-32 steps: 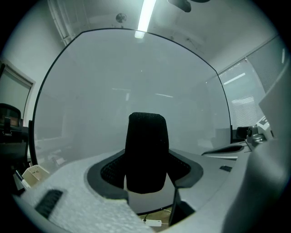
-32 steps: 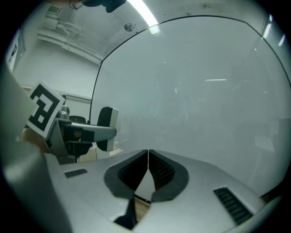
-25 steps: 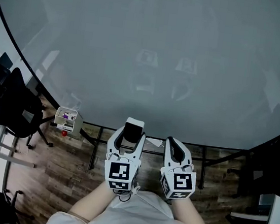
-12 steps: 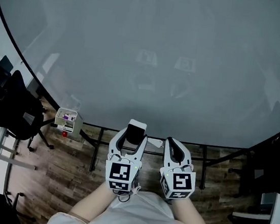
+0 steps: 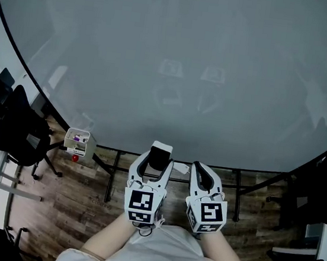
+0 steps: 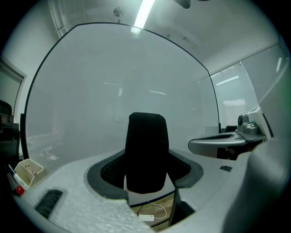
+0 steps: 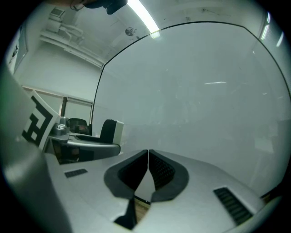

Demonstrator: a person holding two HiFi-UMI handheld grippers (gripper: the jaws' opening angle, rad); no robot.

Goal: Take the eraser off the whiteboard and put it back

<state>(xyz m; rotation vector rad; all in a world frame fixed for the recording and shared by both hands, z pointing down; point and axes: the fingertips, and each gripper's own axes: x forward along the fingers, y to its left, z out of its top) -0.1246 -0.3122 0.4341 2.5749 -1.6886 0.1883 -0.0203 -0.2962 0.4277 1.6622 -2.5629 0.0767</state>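
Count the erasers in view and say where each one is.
1: the eraser, clamped in the left gripper's jaws, in front of the whiteboard. Others may be hidden out of frame.

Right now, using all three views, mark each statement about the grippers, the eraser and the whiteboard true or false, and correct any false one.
1. The left gripper grips the eraser between its jaws. True.
2. The right gripper has its jaws wide apart. False: its jaws are closed together with nothing between them.
3. A small white box sits by the lower left edge of the whiteboard in the head view. True.
4. The whiteboard is covered in writing. False: no writing shows on it, only faint reflections.
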